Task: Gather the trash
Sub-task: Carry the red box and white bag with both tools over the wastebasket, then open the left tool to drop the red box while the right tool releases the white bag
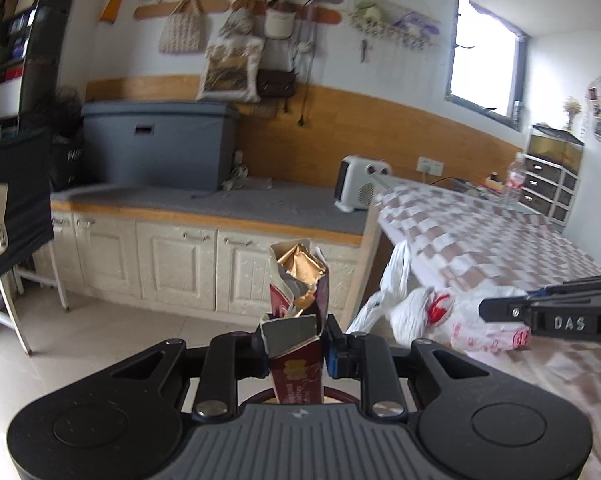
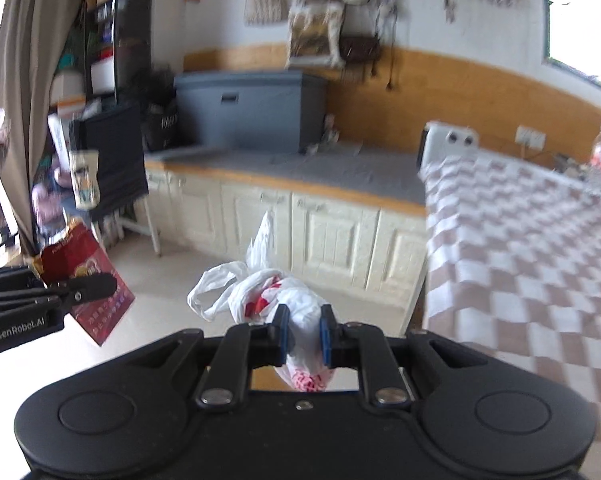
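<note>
left wrist view: both loads airborne, slip risks noted

left wrist view shows the left gripper [image 1: 296,344] pinching a torn red carton [image 1: 298,304] near its lower end; the ripped top with gold foil lining stands well above the pads. judgement: grip sits low on a crushed, open box, so the carton could pivot or slide out if the hand swings or tilts. no bin is visible in either view, so the drop point is unknown.

right gripper [image 2: 304,338] is clamped on a bunched white plastic bag [image 2: 260,292], held off the near-left edge of the checked table [image 2: 520,280]. the bag's loose handles hang free on the side away from the table. judgement: thin film could creep through the pads, or a loop could catch the table corner or the other gripper, which is near on the far side from the table.

both views are blurred.

writing: "das" on the right gripper's finger; "genrobot.ai" on the left gripper body. red print on the bag and pale characters on the carton are unreadable.
</note>
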### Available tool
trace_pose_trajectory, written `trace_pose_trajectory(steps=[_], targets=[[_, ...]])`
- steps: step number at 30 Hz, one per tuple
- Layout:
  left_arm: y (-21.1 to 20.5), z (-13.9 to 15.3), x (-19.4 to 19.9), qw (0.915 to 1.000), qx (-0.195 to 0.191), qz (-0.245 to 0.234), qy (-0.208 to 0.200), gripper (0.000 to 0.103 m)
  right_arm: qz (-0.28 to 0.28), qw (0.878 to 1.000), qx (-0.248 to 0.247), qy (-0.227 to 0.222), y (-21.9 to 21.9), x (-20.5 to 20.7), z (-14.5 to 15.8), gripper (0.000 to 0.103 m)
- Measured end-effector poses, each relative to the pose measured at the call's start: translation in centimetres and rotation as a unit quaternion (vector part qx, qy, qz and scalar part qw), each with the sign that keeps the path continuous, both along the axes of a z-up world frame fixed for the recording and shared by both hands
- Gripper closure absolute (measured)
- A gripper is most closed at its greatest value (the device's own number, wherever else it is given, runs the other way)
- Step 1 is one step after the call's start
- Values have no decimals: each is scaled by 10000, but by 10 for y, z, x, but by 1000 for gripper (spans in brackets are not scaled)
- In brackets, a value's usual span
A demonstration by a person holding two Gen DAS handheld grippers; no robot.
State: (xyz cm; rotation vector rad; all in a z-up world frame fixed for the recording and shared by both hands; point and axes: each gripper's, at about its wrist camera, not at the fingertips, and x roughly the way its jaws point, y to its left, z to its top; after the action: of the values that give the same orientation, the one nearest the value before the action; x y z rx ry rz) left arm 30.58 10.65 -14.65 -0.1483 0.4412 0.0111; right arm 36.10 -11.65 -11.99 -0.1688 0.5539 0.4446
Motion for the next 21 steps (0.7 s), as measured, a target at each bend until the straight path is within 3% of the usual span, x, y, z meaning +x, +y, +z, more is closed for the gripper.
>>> trace_pose_trajectory(steps=[7,14,19,21], targets=[[14,-72,41,9972,-376,102,643,77,147,9951,-680,696,35,58,-57,87],[28,-151,57,9864,-914,196,1355,77,452,9792,-1531,1250,78,90,-120,87],[38,-182,60,9796,-1090,245,1668,77,713,9719,-1604,1571,98,105,-150,86],[37,-187,61,9782,-1133,230,1726,77,768,9710,-1679,1518,103,108,-160,77]])
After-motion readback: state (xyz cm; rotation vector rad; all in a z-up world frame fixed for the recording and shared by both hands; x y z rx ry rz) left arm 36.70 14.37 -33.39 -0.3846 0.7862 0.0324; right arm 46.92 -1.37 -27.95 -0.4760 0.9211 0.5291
